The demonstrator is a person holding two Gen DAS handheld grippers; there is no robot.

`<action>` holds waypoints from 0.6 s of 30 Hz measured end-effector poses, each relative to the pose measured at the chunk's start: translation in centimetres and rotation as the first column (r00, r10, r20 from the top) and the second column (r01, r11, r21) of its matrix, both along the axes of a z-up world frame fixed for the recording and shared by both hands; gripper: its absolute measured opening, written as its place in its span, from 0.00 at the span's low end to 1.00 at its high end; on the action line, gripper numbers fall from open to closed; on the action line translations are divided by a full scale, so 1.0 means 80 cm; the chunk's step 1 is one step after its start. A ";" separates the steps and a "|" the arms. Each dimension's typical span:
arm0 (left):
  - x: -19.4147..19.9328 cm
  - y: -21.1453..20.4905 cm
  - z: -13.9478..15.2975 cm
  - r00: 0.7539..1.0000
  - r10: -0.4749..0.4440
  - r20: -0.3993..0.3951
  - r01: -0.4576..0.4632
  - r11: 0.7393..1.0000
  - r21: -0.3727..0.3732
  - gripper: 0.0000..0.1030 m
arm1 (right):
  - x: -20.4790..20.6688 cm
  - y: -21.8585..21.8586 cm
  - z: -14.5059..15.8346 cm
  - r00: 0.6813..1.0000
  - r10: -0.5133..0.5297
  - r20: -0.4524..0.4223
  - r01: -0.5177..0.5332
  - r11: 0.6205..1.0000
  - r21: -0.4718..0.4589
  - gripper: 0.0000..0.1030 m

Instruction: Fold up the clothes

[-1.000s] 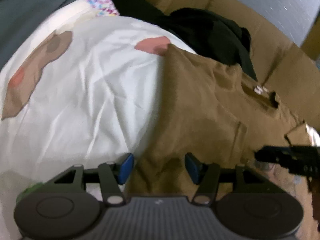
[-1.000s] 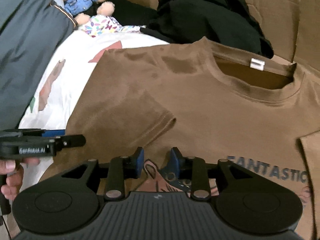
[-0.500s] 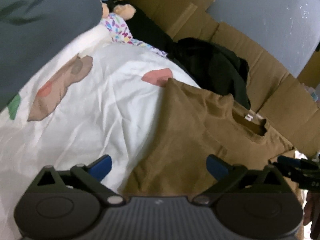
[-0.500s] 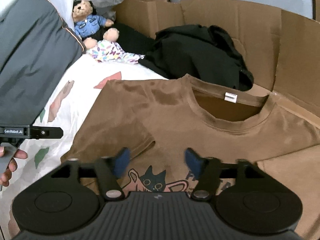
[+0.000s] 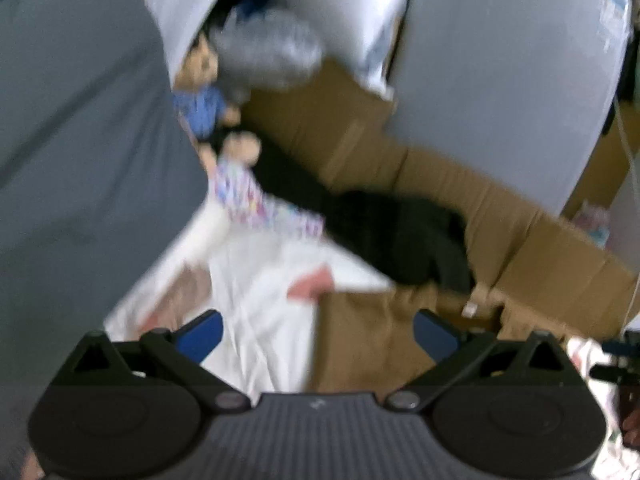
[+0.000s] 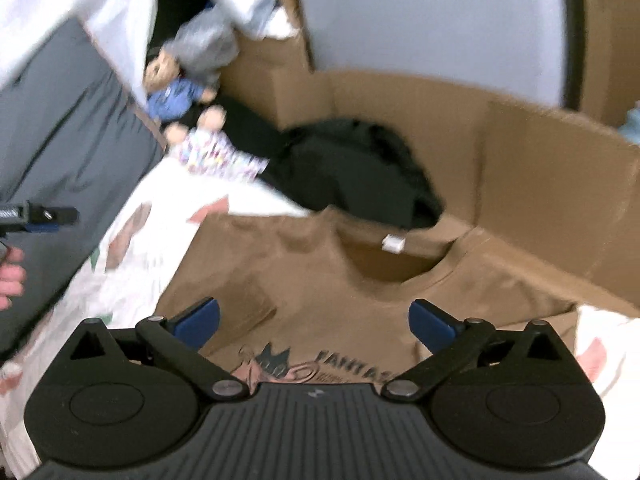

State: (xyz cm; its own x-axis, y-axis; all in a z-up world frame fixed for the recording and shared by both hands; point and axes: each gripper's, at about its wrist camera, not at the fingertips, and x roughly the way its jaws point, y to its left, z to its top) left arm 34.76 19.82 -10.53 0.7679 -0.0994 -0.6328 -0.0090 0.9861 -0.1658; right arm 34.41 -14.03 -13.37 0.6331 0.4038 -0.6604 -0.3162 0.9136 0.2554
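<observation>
The brown T-shirt [image 6: 320,276] is laid flat, front up, on the white bed sheet [image 6: 132,264], with its collar at 12 o'clock next to the black clothes [image 6: 352,168] and the cardboard [image 6: 552,184]. A sleeve has been turned in on the 9 o'clock side. The shirt is judged to be soft, light and floppy — it will sag and crease if only one spot is pinched. It is best taken at two edge points at once, such as the hem corners or a shoulder and the side seam below it.

The left gripper [image 5: 318,334] is seen wide apart and empty above the shirt's 9 o'clock edge. On the right gripper [image 6: 314,320] the jaws are opening — nothing is held between them.
</observation>
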 end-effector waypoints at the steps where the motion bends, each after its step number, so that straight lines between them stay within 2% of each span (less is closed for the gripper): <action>1: -0.001 0.003 0.016 1.000 -0.011 0.006 0.011 1.000 0.005 1.00 | -0.003 -0.007 0.010 1.000 -0.012 0.007 0.012 1.000 0.001 1.00; 5: -0.017 0.008 0.058 0.999 -0.042 0.021 0.042 0.999 0.018 1.00 | -0.015 -0.029 0.041 0.999 -0.037 0.024 0.037 0.999 0.008 1.00; 8: -0.038 0.010 0.072 0.998 -0.069 0.001 0.069 0.997 0.043 1.00 | -0.026 -0.045 0.058 0.999 -0.043 0.019 0.043 0.999 0.010 1.00; 12: -0.064 0.010 0.070 0.995 -0.093 -0.040 0.096 0.993 0.066 1.00 | -0.049 -0.075 0.076 0.999 -0.048 0.010 0.047 0.999 0.008 1.00; 18: -0.113 0.013 0.050 0.993 -0.051 -0.102 0.058 0.996 0.064 1.00 | -0.090 -0.124 0.088 0.996 -0.084 0.015 0.084 0.996 -0.029 1.00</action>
State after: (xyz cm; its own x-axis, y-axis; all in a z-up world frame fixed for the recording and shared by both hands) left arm 25.68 20.83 -6.50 0.6948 -0.0944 -0.7130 0.0320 0.9944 -0.1005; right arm 27.20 -23.97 -6.35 0.6733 0.3293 -0.6620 -0.2417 0.9442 0.2239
